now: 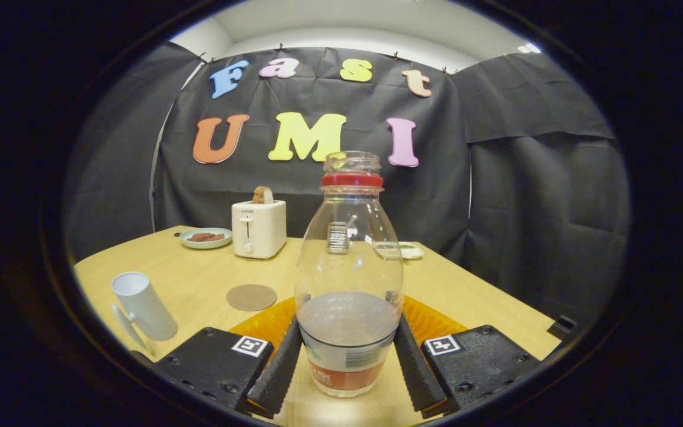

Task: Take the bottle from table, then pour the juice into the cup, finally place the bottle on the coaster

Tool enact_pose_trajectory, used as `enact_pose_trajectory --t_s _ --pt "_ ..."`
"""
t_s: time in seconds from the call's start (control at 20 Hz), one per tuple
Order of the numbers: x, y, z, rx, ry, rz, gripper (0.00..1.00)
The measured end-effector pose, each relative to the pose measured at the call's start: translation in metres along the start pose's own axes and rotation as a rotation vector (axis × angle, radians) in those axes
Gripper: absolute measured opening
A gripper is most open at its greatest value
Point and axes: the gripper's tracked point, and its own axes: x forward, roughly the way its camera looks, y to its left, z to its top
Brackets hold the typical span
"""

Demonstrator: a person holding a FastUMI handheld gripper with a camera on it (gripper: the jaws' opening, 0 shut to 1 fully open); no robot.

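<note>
A clear plastic bottle (348,249) with a red neck ring and no cap stands upright between my fingers, a greyish juice filling its lower part. My gripper (347,325) is shut on the bottle, both black ribbed fingers (279,370) pressing on its lower sides just above the label. To the left of my fingers a white cup (143,305) with a handle sits on the wooden table (199,279). A round brown coaster (251,297) lies between the cup and the bottle, a little farther back.
An orange plate (430,320) lies right behind the bottle. Farther back stand a white toaster (258,228) with a slice in it, a pale plate (206,238) with food to its left, and a small dish (404,250) toward the right edge.
</note>
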Motion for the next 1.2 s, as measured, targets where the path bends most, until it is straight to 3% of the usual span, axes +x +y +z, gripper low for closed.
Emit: enact_pose_trajectory --t_s 0.45,1.2 --pt "-0.022 -0.007 0.060 -0.198 0.016 -0.012 0.81" --pt "-0.013 0.034 0.058 -0.484 0.069 -0.104 0.82"
